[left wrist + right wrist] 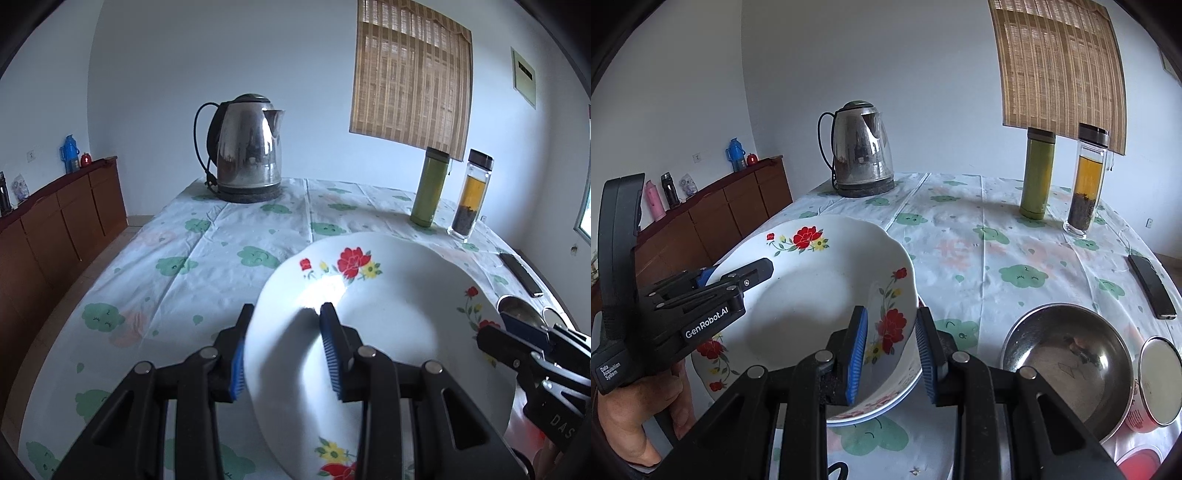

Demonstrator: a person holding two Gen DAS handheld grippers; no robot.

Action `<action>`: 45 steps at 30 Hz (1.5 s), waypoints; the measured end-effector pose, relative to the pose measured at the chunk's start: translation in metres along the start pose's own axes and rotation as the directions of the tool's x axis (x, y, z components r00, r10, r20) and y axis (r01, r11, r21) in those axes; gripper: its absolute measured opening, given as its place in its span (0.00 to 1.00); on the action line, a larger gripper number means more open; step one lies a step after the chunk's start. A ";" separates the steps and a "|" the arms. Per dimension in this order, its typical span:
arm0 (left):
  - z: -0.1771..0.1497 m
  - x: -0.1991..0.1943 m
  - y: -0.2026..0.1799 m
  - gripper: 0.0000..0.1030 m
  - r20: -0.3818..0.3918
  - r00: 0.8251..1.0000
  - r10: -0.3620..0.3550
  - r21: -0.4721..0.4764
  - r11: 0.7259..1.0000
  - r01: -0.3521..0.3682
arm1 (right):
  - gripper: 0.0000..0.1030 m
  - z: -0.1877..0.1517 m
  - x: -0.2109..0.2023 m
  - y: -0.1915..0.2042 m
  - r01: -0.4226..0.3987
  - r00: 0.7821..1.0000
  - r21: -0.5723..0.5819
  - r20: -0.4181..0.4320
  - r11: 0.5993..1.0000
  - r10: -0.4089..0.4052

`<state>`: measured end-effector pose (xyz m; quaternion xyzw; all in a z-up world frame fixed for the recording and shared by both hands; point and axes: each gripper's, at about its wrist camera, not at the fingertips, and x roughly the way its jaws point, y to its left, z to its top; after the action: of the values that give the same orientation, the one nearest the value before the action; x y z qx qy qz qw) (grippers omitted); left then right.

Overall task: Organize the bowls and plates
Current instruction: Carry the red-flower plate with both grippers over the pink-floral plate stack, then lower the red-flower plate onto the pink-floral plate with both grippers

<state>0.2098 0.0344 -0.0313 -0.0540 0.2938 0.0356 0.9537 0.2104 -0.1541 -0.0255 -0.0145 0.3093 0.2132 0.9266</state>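
Right now the plate [820,314] sits between the two tools, each clenched on an opposite edge of its rim. In the left wrist view the left tool [284,332] straddles the plate's left rim, one blue pad under the outside and one on the inner face; in the right wrist view the right tool [892,347] pinches the right rim just beside the red flower print, one pad inside and one outside. The plate appears lifted and tilted, its near edge over a second plate [882,410] of the same pattern that lies on the surface [979,240]. Whether the two plates touch at that edge I cannot tell. The relation that matters is this: the lower plate lies directly under and slightly toward the right tool, so I judge the carried plate has to come down level and centred over it, or go off sideways clear of it. Neither hand is nearer; the load is shared across the plate's width, so both must travel together or the rim will twist in the pads. A steel bowl [1067,362] stands just right of the right tool, with a red-sided cup [1160,384] beside it, so a rightward swing has little room. Toward the kettle [862,147] the surface is free.
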 end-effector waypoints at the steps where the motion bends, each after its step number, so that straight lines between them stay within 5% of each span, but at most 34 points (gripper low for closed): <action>1: 0.000 0.000 -0.002 0.32 -0.001 1.000 0.000 0.004 1.000 0.000 | 0.28 0.000 0.000 -0.001 0.004 1.000 0.001 -0.002 1.000 -0.004; 45: -0.012 0.026 -0.004 0.32 -0.061 0.998 -0.008 0.025 1.000 0.009 | 0.28 -0.010 0.022 0.001 0.076 0.996 -0.002 -0.048 0.997 -0.076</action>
<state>0.2248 0.0295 -0.0549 -0.0442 0.3230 0.0261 0.9450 0.2201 -0.1467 -0.0465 -0.0315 0.3304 0.1775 0.9264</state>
